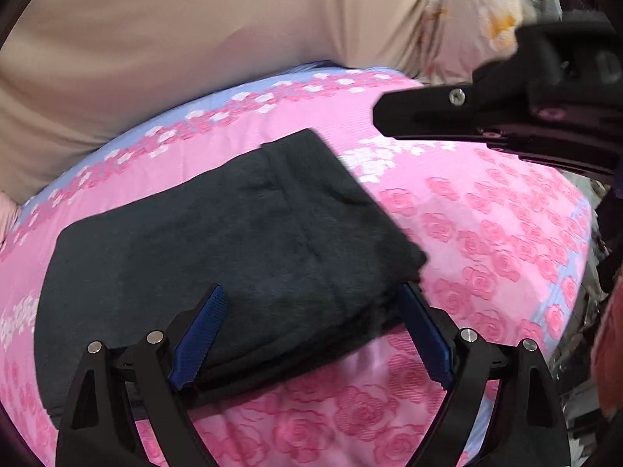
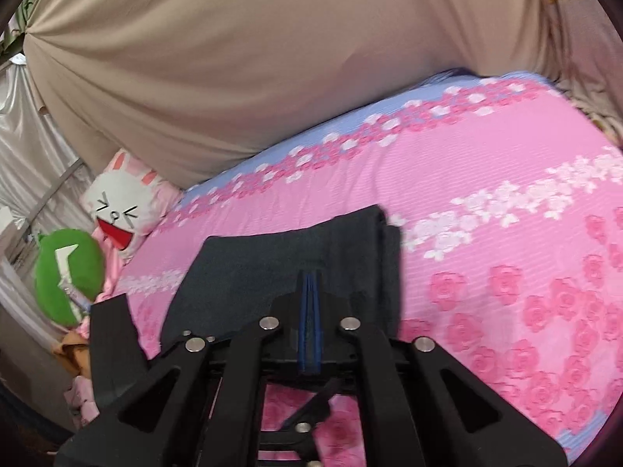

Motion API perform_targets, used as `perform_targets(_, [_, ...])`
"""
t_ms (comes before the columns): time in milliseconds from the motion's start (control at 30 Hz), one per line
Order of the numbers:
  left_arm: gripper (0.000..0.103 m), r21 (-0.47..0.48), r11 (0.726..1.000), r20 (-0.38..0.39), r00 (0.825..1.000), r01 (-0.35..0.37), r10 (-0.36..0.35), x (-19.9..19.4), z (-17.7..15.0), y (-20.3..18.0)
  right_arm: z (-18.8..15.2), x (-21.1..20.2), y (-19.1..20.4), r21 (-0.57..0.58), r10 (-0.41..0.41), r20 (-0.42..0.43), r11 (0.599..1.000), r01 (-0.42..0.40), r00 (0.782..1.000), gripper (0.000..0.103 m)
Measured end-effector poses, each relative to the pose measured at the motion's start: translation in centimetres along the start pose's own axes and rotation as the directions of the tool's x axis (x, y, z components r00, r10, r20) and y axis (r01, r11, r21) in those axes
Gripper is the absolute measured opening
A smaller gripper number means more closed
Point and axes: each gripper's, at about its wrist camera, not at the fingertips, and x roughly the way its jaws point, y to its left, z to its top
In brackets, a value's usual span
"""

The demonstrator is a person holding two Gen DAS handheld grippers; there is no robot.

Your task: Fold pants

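Dark grey pants lie folded in a thick rectangle on a pink rose-patterned bed sheet. My left gripper is open, its blue pads either side of the bundle's near right corner, just above it. My right gripper shows at the upper right of the left wrist view, above the sheet and off the pants. In the right wrist view the right gripper has its blue pads pressed together with nothing seen between them, over the near edge of the pants.
A beige fabric wall backs the bed. A white rabbit plush and a green plush sit at the bed's left end. A floral cloth hangs at the far right. The sheet's lilac border marks the far edge.
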Motion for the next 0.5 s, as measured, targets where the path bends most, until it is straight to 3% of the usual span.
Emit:
perform_targets(67, [0.087, 0.026, 1.000, 0.004, 1.000, 0.003, -0.004, -0.1, -0.1, -0.5, -0.8, 0.5, -1.4, 0.030, 0.002, -0.049, 1.000, -0.001, 0.999, 0.012])
perform_targets(100, [0.087, 0.039, 0.999, 0.003, 1.000, -0.001, 0.001, -0.1, -0.1, -0.8, -1.3, 1.0, -2.0, 0.051, 0.010, -0.077, 0.999, -0.006, 0.997, 0.020])
perform_targets(133, [0.087, 0.042, 0.999, 0.005, 1.000, -0.004, 0.004, -0.1, -0.2, -0.8, -2.0, 1.9, -2.6, 0.068, 0.013, -0.118, 0.998, -0.005, 0.993, 0.036])
perform_targets(200, [0.087, 0.037, 0.999, 0.009, 1.000, 0.005, -0.005, -0.2, -0.5, -0.9, -2.7, 3.3, -3.1, 0.077, 0.013, -0.162, 0.997, -0.001, 0.987, 0.043])
perform_targets(267, [0.087, 0.030, 0.999, 0.002, 1.000, 0.012, -0.012, 0.0, -0.8, -0.8, -3.0, 3.9, -3.3, 0.081, 0.042, -0.173, 0.996, -0.028, 0.984, 0.043])
perform_targets(300, [0.087, 0.029, 1.000, -0.002, 1.000, 0.008, -0.008, 0.2, -1.0, -0.9, -3.0, 4.1, -3.2, 0.075, 0.045, -0.163, 0.997, -0.034, 0.986, 0.037])
perform_targets(333, [0.087, 0.030, 1.000, -0.004, 1.000, 0.004, -0.004, 0.3, -1.1, -0.9, -2.9, 4.1, -3.0, 0.062, 0.046, -0.159, 0.997, -0.036, 0.986, 0.022])
perform_targets(400, [0.087, 0.030, 0.999, -0.007, 1.000, -0.012, 0.012, 0.6, -1.1, -1.0, -2.6, 3.8, -2.2, 0.032, 0.046, -0.143, 0.999, -0.042, 0.989, 0.017])
perform_targets(500, [0.087, 0.025, 1.000, -0.008, 1.000, -0.006, 0.006, 0.9, -0.6, -1.2, -1.4, 3.3, -1.8, 0.058, 0.131, -0.134, 0.991, -0.124, 0.982, 0.014])
